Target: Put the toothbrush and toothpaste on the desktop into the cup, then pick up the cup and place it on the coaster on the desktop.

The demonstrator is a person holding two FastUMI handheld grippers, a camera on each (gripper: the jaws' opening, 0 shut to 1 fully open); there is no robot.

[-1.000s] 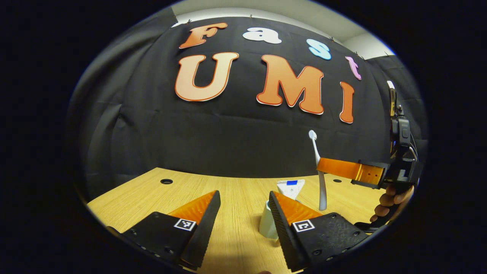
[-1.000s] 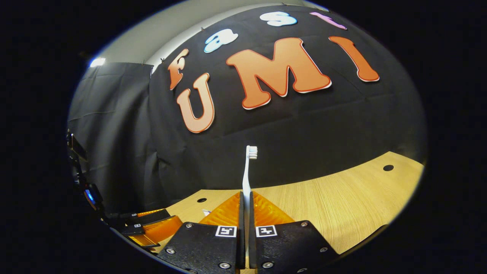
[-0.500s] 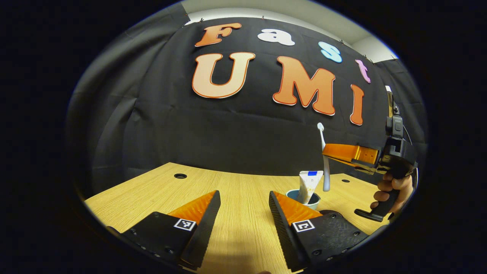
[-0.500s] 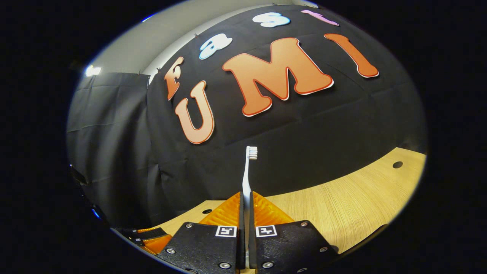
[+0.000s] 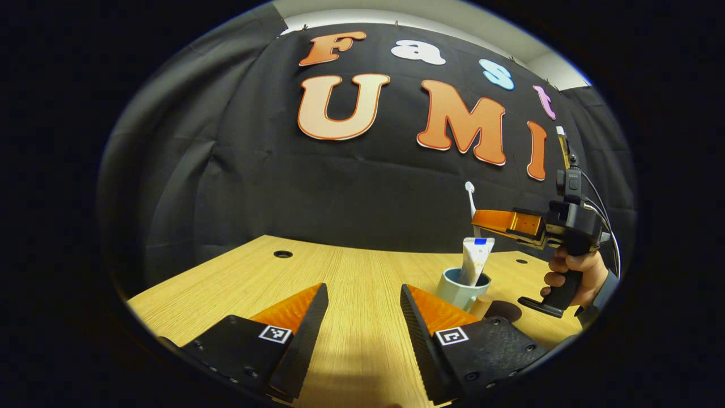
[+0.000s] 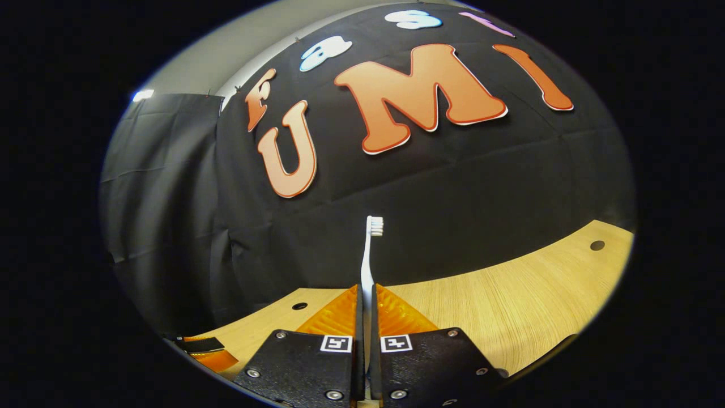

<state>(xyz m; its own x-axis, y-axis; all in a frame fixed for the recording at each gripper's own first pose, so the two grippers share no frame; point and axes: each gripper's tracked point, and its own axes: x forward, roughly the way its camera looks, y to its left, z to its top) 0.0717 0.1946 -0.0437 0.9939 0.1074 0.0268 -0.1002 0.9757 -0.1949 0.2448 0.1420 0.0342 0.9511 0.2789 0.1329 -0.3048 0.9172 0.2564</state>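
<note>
Right gripper (image 6: 365, 317) clamped on toothbrush (image 6: 369, 255), lower handle hidden; left gripper (image 5: 362, 317) wide open, empty.

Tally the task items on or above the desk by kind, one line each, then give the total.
Toothbrush: 1, clamped in the right tongs
Toothpaste tube: 1, standing in the cup
Cup: 1
Coaster: 1, beside the cup
Total: 4
</note>
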